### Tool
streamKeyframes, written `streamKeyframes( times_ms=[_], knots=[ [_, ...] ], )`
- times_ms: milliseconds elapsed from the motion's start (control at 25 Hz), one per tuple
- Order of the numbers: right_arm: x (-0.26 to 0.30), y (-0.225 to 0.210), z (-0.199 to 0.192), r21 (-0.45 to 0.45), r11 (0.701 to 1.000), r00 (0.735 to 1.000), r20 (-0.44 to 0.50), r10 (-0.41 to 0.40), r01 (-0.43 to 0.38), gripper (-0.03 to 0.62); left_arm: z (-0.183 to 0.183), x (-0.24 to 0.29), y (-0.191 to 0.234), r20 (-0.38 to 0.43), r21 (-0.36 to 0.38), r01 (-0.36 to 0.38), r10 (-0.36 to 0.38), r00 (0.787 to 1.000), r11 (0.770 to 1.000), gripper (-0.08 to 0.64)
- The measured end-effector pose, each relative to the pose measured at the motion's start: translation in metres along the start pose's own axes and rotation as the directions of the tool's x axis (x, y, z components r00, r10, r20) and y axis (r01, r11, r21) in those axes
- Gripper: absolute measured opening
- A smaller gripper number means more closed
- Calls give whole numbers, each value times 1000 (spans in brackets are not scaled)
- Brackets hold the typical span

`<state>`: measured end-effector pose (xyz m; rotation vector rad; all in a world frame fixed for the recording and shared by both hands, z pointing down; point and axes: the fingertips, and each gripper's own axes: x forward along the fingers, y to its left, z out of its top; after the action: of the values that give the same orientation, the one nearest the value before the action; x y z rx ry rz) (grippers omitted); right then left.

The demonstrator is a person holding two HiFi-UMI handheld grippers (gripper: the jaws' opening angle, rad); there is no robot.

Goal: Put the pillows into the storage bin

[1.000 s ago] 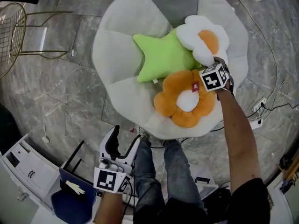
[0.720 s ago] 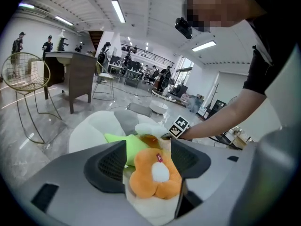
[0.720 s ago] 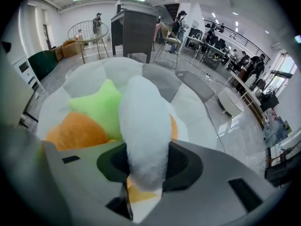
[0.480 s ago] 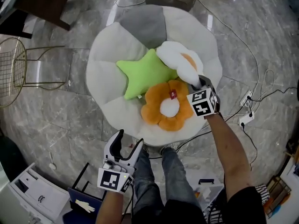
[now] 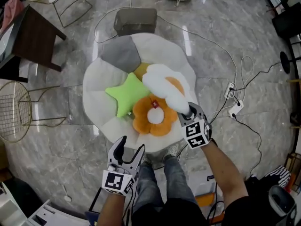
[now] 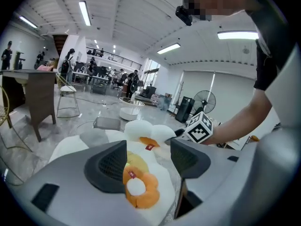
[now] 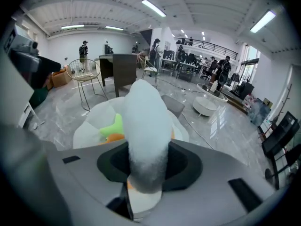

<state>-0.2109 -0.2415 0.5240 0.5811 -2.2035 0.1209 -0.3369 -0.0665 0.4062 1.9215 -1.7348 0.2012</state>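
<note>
1. A round white-and-grey cushion (image 5: 99, 108) is seen on the marbled floor (image 5: 56, 149), ahead of both sets of fingers. A grey box (image 5: 135, 20) stands beyond its far edge; whether that is the storage bin cannot be told.
2. A wire chair (image 5: 16, 109) and a dark table (image 5: 33, 32) are noted well off to the left of the left fingers. A power strip (image 5: 233, 108) with cables lies to the right of the right fingers. Nothing stands between either gripper and the cushion.
3. A green star pillow (image 5: 126, 94) and an orange flower pillow (image 5: 151, 117) lie on the cushion, touching, just ahead of the right fingers.
4. The right gripper (image 5: 187, 113) is clamped on one petal of the white flower pillow (image 5: 164, 89). The jaws have just been closing, and the petal (image 7: 146, 126) is pinched between the pads. The rest of the pillow extends ahead of the fingers, overlapping the orange one.
5. The left gripper (image 5: 130, 145) is held with jaws apart and nothing gripped. The orange pillow is seen through the gap, well beyond the fingertips.
6. The right forearm is stretched forward, gripper tilted downward. The left hand is held low and close, beside the person's legs (image 5: 164, 182).
</note>
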Motion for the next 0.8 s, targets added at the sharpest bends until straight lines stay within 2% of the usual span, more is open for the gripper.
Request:
streamKeyframes(
  times_ms=[160, 360, 560, 800],
  knots=[
    [-93, 20, 6, 39, 999, 999, 32, -21, 20, 158, 41, -25, -36, 11, 35, 75, -76, 997, 997, 307],
    [-177, 15, 31, 37, 994, 989, 98, -111, 107, 160, 91, -41, -69, 38, 140, 179, -186, 982, 974, 301],
    [-229, 31, 58, 58, 983, 966, 184, -181, 173, 160, 123, -69, -74, 48, 228, 240, -257, 965, 944, 301],
    [-287, 27, 60, 119, 958, 930, 237, -281, 260, 163, 130, -77, -106, 43, 256, 306, -327, 944, 917, 301]
  ],
)
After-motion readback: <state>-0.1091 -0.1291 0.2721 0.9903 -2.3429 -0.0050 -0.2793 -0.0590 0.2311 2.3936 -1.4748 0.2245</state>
